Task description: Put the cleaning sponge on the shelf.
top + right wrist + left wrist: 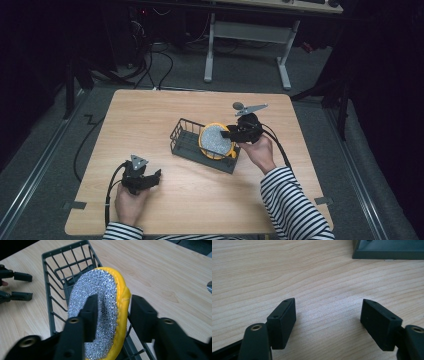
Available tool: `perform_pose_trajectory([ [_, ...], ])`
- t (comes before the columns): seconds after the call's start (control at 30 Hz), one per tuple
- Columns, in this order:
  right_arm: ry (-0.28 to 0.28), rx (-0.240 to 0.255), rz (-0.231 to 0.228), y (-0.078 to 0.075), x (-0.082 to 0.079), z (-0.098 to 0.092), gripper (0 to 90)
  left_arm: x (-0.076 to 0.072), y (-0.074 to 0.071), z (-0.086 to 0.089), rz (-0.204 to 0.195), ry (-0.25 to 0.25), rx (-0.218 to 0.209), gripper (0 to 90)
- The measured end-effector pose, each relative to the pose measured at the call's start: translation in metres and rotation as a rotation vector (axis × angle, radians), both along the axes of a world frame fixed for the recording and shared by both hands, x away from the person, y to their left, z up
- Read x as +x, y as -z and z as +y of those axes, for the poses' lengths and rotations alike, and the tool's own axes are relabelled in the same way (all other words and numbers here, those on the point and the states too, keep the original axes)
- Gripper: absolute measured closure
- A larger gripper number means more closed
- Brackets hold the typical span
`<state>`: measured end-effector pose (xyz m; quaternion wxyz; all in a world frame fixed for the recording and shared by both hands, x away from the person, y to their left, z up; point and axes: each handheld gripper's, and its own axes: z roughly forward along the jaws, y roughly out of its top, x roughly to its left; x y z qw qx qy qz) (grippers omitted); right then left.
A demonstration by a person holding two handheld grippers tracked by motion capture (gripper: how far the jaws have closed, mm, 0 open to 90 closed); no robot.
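- Dark flooring with trailing cables surrounded a light wooden desk (150, 120), and the white legs of another piece of furniture stood farther back.
- Near the middle of the desk sat a dark grey wire basket (186, 141), its open grid walls rising from a solid tray-like base.
- A round scouring pad (100, 302) stood on edge in the basket, at the end nearer the right hand, leaning against the rim.
- Its face was a glittering silver mesh, finely knobbled, and a bright yellow sponge backing wrapped round the edge as a soft, slightly puckered border.
- The right tool (113, 317) reached over the basket rim with the pad's edge between its jaws: the jaws stood apart, one across the silver face, the other clear of the yellow back. It looked released rather than clenched on the pad.
- The left tool (328, 320) rested low over bare wood near the front left of the desk, well apart from the basket, jaws spread wide with nothing between them.
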<state>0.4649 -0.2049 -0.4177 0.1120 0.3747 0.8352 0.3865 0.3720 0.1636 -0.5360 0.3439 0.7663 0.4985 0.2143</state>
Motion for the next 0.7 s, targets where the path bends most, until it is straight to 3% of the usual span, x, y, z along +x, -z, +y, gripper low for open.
perform_pose_trajectory([
  [0.07, 0.009, 0.017, -0.01, -0.003, -0.001, -0.003, 48.9, 0.0, 0.0, 0.0, 0.0, 0.0, 0.0, 29.3],
  [0.17, 0.03, 0.041, -0.031, -0.012, -0.005, -0.01, 44.2, 0.0, 0.0, 0.0, 0.0, 0.0, 0.0, 29.3],
  [0.27, 0.06, 0.063, -0.066, -0.021, -0.011, -0.021, 44.7, 0.0, 0.0, 0.0, 0.0, 0.0, 0.0, 29.3],
  [0.3, 0.083, 0.091, -0.078, -0.025, -0.016, -0.032, 46.3, 0.0, 0.0, 0.0, 0.0, 0.0, 0.0, 29.3],
  [0.7, 0.179, 0.123, -0.11, -0.035, -0.044, -0.083, 51.0, 0.0, 0.0, 0.0, 0.0, 0.0, 0.0, 29.3],
])
